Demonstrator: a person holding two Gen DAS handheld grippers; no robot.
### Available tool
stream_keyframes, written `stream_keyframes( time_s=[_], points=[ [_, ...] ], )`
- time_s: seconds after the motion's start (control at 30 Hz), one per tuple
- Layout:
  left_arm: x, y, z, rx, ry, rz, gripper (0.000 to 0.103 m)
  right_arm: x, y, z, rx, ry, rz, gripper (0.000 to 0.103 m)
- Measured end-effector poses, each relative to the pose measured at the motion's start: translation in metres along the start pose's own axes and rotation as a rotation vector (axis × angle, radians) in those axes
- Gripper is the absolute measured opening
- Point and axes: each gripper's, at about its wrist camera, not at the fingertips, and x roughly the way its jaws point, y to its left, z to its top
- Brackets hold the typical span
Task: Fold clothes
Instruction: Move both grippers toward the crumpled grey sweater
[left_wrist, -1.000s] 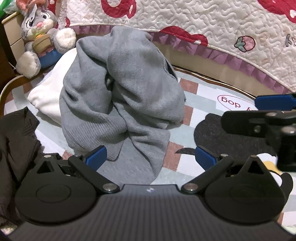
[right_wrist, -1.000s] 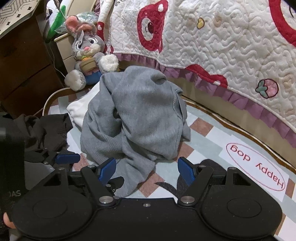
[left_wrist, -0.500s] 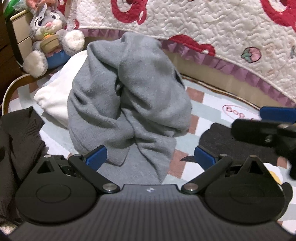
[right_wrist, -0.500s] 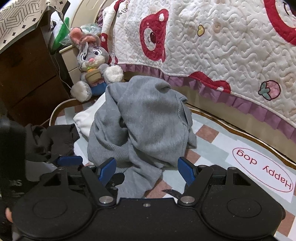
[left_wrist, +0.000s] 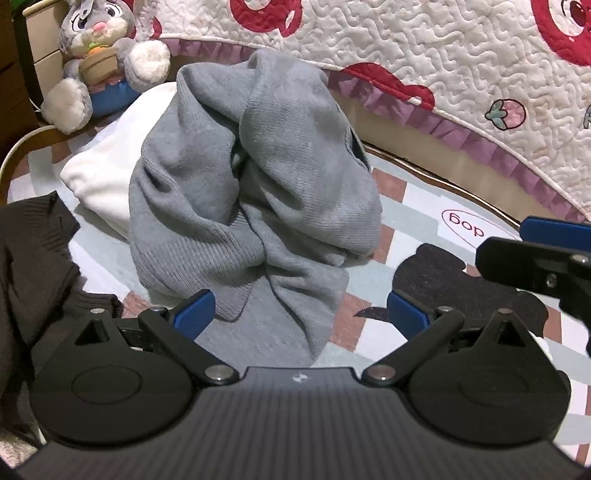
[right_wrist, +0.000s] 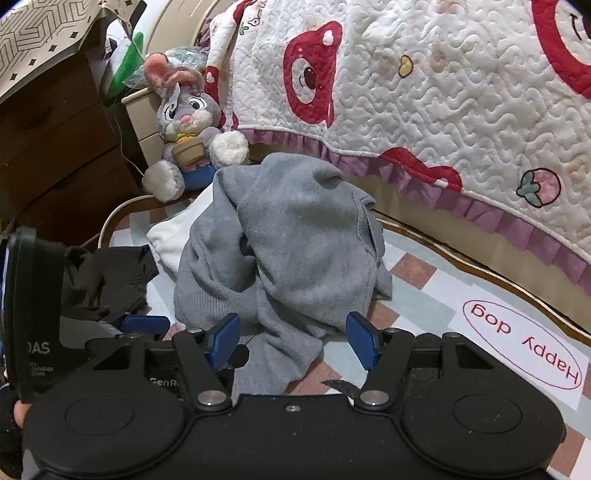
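Two garments lie on the checked floor mat (right_wrist: 417, 266): at the left a crumpled dark brown knit garment (left_wrist: 29, 258), then, in the middle, a heaped soft grey knitted sweater (left_wrist: 255, 192) resting partly on a white folded cloth (left_wrist: 107, 181). It looks light, limp and stretchy, likely to sag, so the ribbed hem nearest both tools seems the best hold. The left gripper (left_wrist: 301, 314) stands wide apart over that hem, pressing nothing. The right gripper (right_wrist: 293, 341) has just been closing, yet gapes, cloth below, ungripped.
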Motion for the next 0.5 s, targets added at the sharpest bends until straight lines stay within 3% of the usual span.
stream_keyframes(
  time_s=[0.5],
  points=[
    [0.0018,0.0003,0.0008,0.005,0.013,-0.002,0.101,0.0028,0.0037,0.0009,0.002,0.011,-0.001,0.069]
  ],
)
